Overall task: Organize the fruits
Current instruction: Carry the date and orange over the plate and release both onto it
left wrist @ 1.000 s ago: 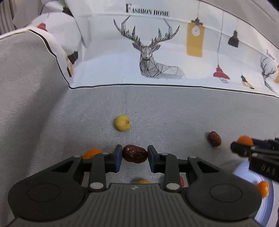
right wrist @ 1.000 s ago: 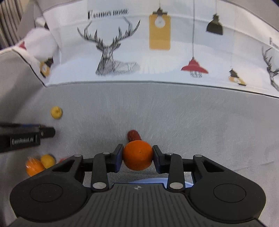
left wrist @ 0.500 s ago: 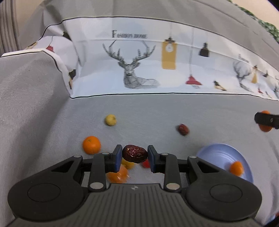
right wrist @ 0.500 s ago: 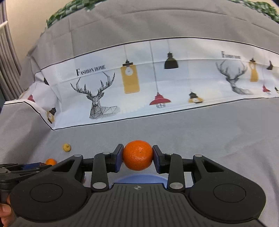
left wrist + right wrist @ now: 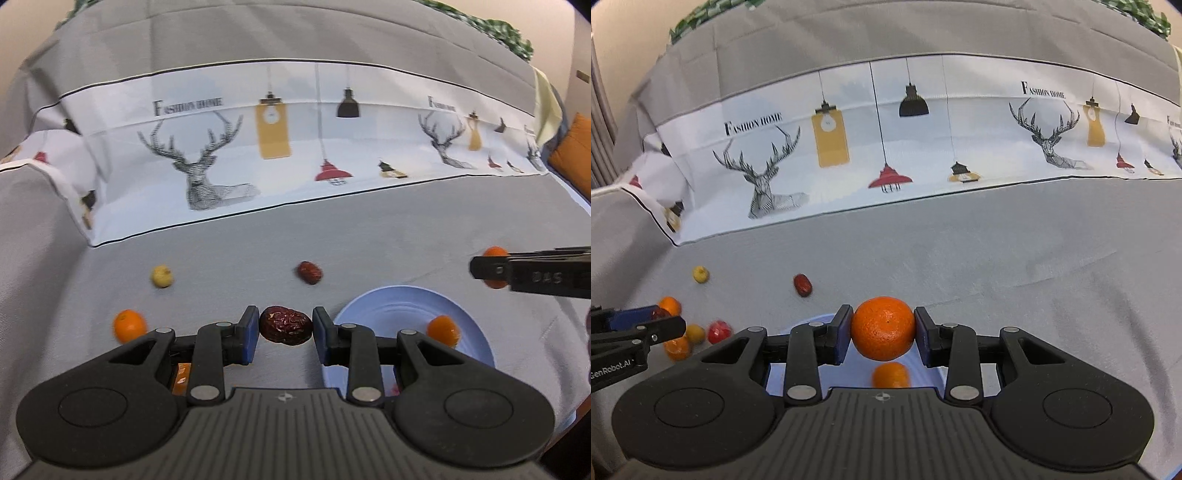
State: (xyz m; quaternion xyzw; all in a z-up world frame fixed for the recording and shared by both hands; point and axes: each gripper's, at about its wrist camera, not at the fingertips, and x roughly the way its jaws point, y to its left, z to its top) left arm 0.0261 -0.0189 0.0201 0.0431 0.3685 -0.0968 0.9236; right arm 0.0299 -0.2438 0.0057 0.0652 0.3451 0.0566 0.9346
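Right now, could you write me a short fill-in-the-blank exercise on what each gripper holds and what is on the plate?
1. The left gripper is shut on a dark red ____.
2. The right gripper is shut on an ____.
3. One small orange already lies on the blue ____.
4. The pale yellow fruit lies on the grey ____, apart from the plate.

Missing words: date; orange; plate; cloth

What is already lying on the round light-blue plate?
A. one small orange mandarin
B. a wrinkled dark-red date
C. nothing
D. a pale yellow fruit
A: a single small orange mandarin rests on the round light-blue plate; the dates and yellow fruit lie elsewhere.
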